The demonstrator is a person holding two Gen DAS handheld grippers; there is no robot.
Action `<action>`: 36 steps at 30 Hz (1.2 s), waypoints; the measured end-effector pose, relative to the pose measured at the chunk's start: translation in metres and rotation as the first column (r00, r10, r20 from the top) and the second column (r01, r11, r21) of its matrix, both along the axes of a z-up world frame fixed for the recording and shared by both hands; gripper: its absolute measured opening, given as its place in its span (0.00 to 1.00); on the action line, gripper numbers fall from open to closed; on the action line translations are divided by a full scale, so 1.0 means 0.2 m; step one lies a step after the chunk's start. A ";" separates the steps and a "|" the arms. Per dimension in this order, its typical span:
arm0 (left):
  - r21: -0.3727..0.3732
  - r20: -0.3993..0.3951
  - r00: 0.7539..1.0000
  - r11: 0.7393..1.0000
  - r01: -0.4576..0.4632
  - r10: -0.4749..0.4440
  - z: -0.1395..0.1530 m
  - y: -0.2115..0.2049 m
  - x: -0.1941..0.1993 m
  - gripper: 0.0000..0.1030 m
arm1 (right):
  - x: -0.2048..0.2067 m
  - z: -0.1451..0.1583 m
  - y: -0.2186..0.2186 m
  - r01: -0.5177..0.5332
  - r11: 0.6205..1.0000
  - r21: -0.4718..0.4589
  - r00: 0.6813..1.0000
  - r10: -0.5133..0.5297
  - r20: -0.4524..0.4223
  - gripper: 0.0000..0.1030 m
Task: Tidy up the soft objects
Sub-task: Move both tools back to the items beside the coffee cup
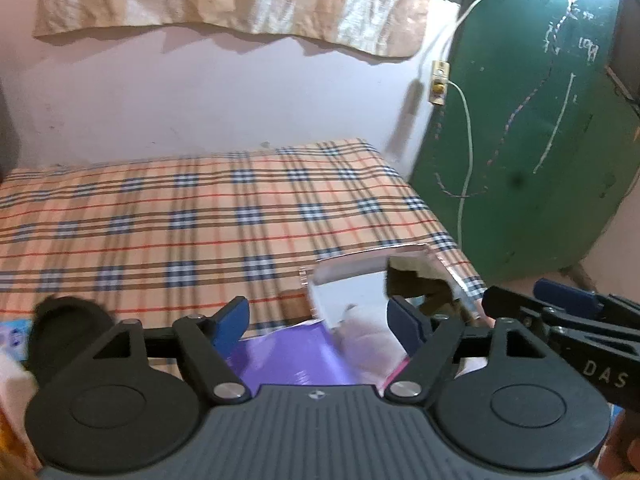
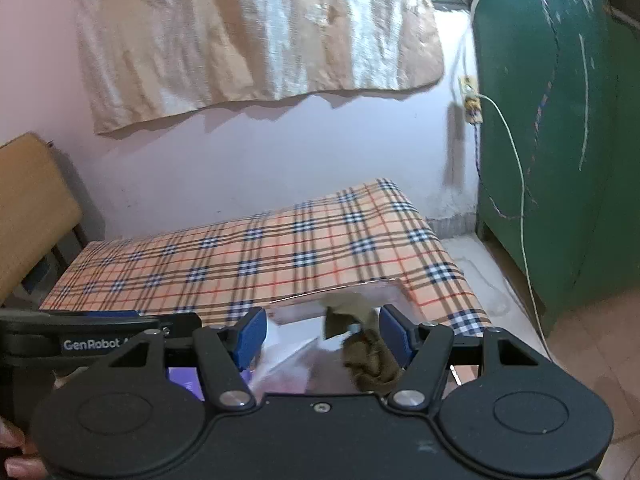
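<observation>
Bed sheet (image 1: 224, 216) is peach plaid with navy, red and brown lines. Door (image 1: 532, 120) is dark green with chalky white scribbles, wall (image 1: 200, 100) pale pink, hanging cloth (image 2: 256, 32) tan-and-white. Olive-brown sock (image 2: 370, 356), purple packet (image 1: 288, 364), blue gripper pads (image 2: 252, 338).

Crumpled olive-brown cloth (image 2: 370, 354) in clear bag (image 2: 304, 320)

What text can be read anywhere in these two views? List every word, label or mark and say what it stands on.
"DAS": white letters on the black body of the right gripper, seen from the left wrist view; cut off at the picture's edge.
"GenRobot": white letters on the black body of the left gripper, seen from the right wrist view; what follows is hidden.
Chalk scrawls on the green door: too blurred to read.
</observation>
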State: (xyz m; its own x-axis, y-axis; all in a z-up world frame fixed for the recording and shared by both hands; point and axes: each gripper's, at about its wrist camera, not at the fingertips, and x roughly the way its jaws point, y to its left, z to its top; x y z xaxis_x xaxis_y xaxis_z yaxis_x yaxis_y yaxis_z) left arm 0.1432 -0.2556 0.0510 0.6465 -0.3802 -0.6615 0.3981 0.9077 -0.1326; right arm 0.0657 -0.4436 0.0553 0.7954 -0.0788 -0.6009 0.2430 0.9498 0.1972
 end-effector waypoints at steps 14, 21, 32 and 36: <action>-0.020 0.024 0.993 0.993 -0.118 0.119 0.09 0.44 -0.12 0.80 | 0.03 0.12 0.46 -0.144 0.990 -0.003 0.989 0.144 0.030 0.77; -0.035 0.022 0.980 0.980 -0.195 0.196 0.10 0.68 -0.13 0.80 | 0.11 0.13 0.70 -0.229 0.973 0.004 0.973 0.229 0.033 0.77; -0.030 0.013 0.950 0.950 -0.311 0.311 0.06 1.07 -0.17 0.80 | 0.21 0.09 1.11 -0.359 0.932 0.039 0.933 0.358 0.029 0.77; -0.012 0.016 0.934 0.934 -0.356 0.356 0.02 1.22 -0.20 0.85 | 0.22 0.07 1.25 -0.405 0.912 0.060 0.914 0.403 0.036 0.77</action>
State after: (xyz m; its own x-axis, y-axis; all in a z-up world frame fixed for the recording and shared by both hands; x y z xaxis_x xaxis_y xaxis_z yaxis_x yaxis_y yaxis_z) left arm 0.1028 -0.0115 0.0551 0.7519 -0.1291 -0.6466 0.0516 0.9892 -0.1374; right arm 0.1088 -0.1946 0.0686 0.7640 0.2909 -0.5759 -0.1640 0.9508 0.2627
